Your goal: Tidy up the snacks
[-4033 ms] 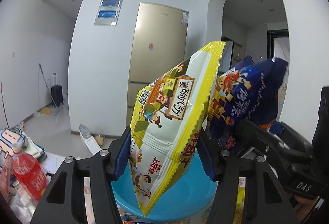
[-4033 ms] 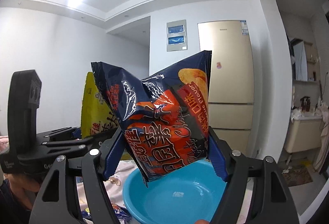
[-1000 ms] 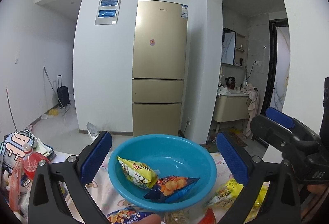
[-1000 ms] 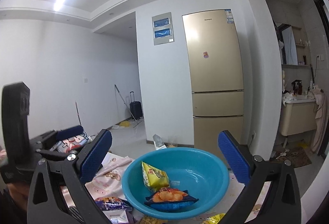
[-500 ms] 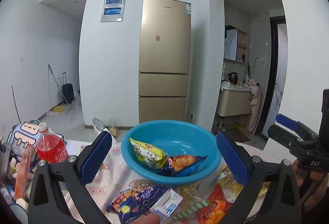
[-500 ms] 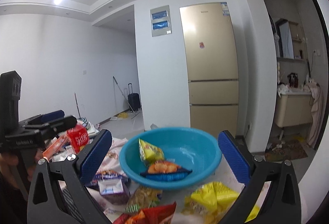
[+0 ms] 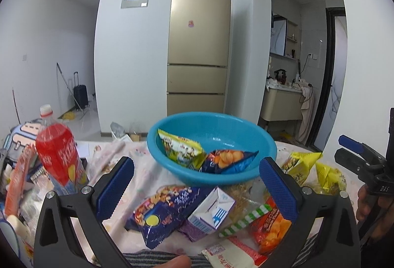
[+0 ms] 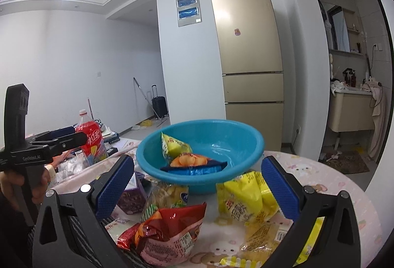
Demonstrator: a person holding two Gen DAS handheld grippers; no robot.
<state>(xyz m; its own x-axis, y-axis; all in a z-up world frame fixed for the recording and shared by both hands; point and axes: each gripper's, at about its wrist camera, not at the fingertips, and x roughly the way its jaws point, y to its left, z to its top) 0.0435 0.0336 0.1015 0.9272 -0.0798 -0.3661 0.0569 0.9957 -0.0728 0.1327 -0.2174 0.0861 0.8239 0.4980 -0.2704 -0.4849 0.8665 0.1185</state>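
A blue plastic basin [image 7: 172, 162] [image 8: 248, 142] stands on the table and holds a yellow snack bag [image 7: 181, 148] [image 8: 173, 146] and a dark blue chip bag [image 7: 229, 160] [image 8: 194, 165]. My left gripper [image 7: 197, 189] is open and empty above a dark blue snack bag [image 7: 160, 211] and a purple-white carton [image 7: 211, 213]. My right gripper [image 8: 197, 190] is open and empty above a red snack bag [image 8: 167, 231] and a yellow bag [image 8: 246, 196]. The right gripper also shows at the right edge of the left wrist view [image 7: 357, 159].
A red soda bottle [image 7: 57, 152] [image 8: 92, 137] stands at the left among clutter. An orange-red bag [image 7: 270, 226] and yellow bags [image 7: 307, 169] lie right of the carton. The pink tablecloth [image 8: 332, 181] ends at the right. A fridge [image 7: 199, 46] stands behind.
Both grippers held bags above the basin, then opened; the bags now lie in the basin. Both have since pulled back and tilted down, showing the loose snacks in front of the basin.
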